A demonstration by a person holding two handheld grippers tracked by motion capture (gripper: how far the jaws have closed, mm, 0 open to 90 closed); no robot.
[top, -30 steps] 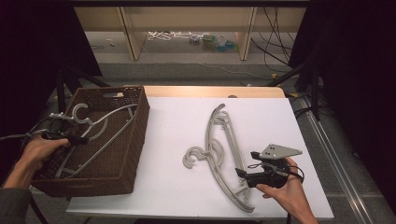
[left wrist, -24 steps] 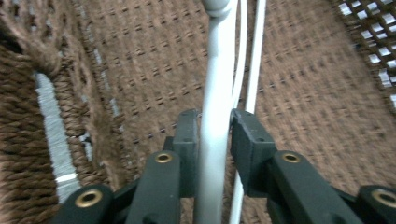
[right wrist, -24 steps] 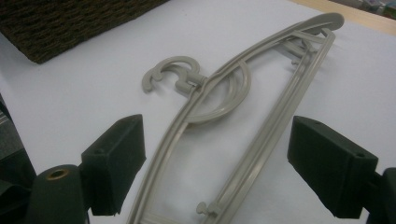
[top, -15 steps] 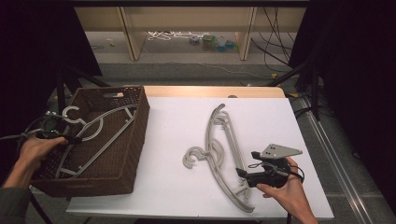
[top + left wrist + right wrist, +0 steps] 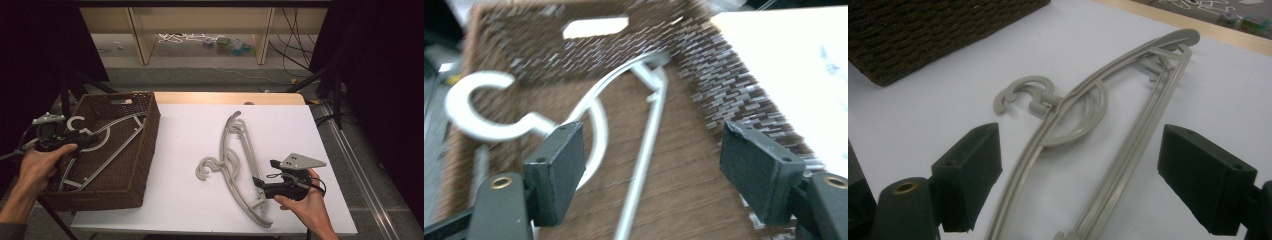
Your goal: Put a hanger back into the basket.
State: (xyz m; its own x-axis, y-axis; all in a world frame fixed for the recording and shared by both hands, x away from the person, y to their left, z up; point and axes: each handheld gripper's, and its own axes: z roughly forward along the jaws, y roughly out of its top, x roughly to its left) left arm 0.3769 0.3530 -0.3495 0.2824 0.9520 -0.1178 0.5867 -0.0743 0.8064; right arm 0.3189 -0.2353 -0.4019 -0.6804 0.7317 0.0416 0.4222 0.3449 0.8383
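A brown wicker basket (image 5: 150, 135) stands at the table's left end with a pale grey hanger (image 5: 112, 131) lying in it. My left gripper (image 5: 80, 142) hovers over the basket's left rim; its jaws have just been opening and stand wide, with nothing between the pads. In the left gripper view (image 5: 656, 165) the hanger (image 5: 644, 150) lies below against the basket wall (image 5: 724, 65). A second grey hanger (image 5: 235, 150) lies on the white table. My right gripper (image 5: 264, 172) is open beside its lower end, and the hanger (image 5: 1083, 115) stretches away ahead of the right gripper (image 5: 1083, 170).
The white tabletop (image 5: 190, 130) has a wooden strip along its far edge. Beyond it a low wooden shelf (image 5: 200, 30) holds cables and small items. Black stand legs (image 5: 335, 75) rise at the right, and dark curtains close both sides.
The left gripper has let go of the hanger in the basket, opened wide and lifted away to the left. The hanger stays in the basket. The right gripper has not moved.
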